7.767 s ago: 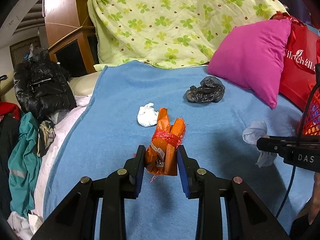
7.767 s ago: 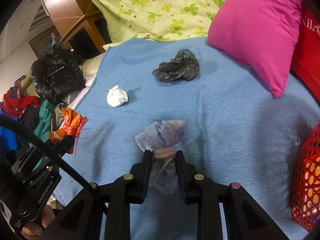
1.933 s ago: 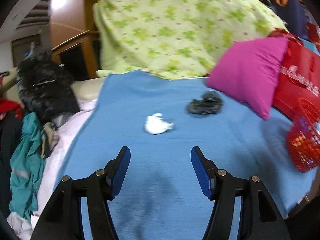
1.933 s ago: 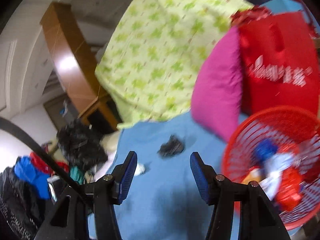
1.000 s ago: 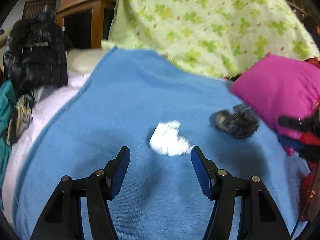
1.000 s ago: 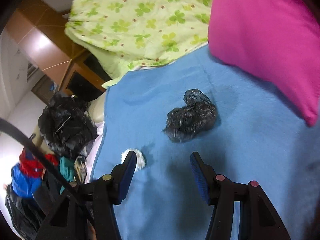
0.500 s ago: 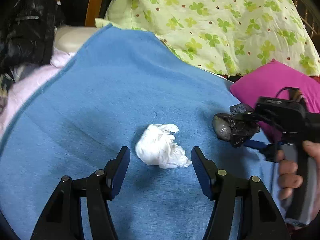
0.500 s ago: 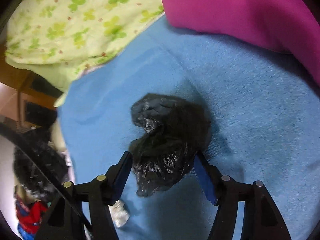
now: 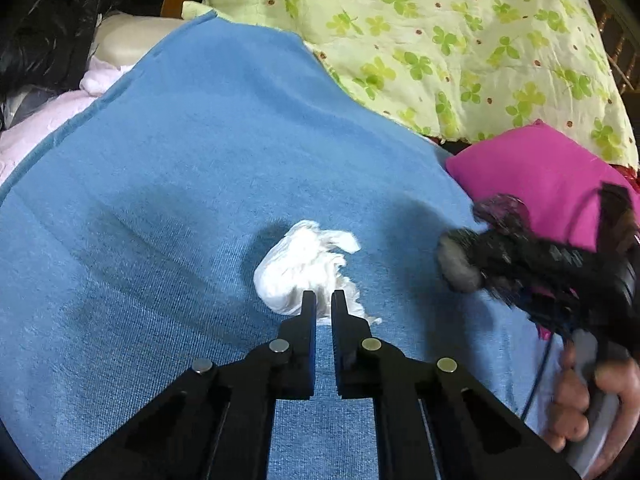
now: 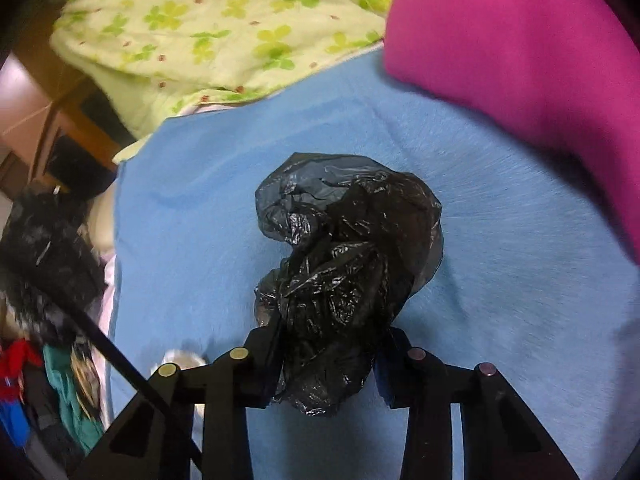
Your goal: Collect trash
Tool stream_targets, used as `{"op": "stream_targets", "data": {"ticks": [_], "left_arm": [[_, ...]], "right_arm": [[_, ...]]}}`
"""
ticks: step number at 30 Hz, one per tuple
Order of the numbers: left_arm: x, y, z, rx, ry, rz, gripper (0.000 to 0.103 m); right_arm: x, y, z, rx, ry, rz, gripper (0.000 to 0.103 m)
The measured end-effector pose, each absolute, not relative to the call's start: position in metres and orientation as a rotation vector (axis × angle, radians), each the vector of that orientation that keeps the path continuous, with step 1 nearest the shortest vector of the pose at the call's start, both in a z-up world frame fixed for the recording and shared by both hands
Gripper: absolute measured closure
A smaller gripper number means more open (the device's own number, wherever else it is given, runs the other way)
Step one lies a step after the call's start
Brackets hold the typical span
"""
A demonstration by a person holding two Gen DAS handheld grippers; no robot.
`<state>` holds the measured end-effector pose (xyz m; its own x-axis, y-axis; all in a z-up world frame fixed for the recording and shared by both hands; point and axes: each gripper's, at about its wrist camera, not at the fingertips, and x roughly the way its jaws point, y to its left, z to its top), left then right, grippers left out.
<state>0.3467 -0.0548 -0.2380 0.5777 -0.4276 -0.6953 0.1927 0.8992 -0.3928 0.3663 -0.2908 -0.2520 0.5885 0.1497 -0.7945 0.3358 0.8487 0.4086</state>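
Left gripper (image 9: 323,300) pinched tight on the near edge of the white tissue wad (image 9: 304,270), mid-bed on the blue blanket (image 9: 180,200). Right gripper (image 10: 332,344) closing, black plastic bag (image 10: 348,264) between the pads, bag at 12 o'clock from it, pink pillow (image 10: 520,40) at 2. Both pieces look light, soft and crushable; the bag is likely slippery, so I'd grab bunched folds, not a single layer. Can't see how much tissue I've caught: my fingers hide the bite. Bag's lower part is hidden too, and my right hand (image 9: 580,400) is blurred.
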Motion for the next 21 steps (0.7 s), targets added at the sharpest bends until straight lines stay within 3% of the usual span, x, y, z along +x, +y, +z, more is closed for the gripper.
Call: {"op": "stream_targets", "data": {"ticks": [15,17,18,19,21], "left_arm": [[0.320,-0.044,-0.220,-0.208,0.827,-0.317,0.099],[0.321,-0.043,-0.222,-0.192,0.832,-0.290,0.092],[0.323,-0.043,-0.222,-0.192,0.834,-0.281,0.080],[0.324,-0.042,-0.224,-0.201,0.838,-0.270,0.061],[0.329,-0.044,-0.225,-0.216,0.842,-0.252,0.045]], "right_arm": [[0.209,-0.293,-0.227,0.479,0.882,-0.007,0.063],[0.203,-0.293,-0.233,0.500,0.885,0.003,0.063],[0.202,-0.292,-0.235,0.501,0.889,0.006,0.063],[0.203,-0.291,-0.238,0.499,0.897,0.013,0.063],[0.204,-0.287,-0.244,0.498,0.910,0.029,0.063]]}}
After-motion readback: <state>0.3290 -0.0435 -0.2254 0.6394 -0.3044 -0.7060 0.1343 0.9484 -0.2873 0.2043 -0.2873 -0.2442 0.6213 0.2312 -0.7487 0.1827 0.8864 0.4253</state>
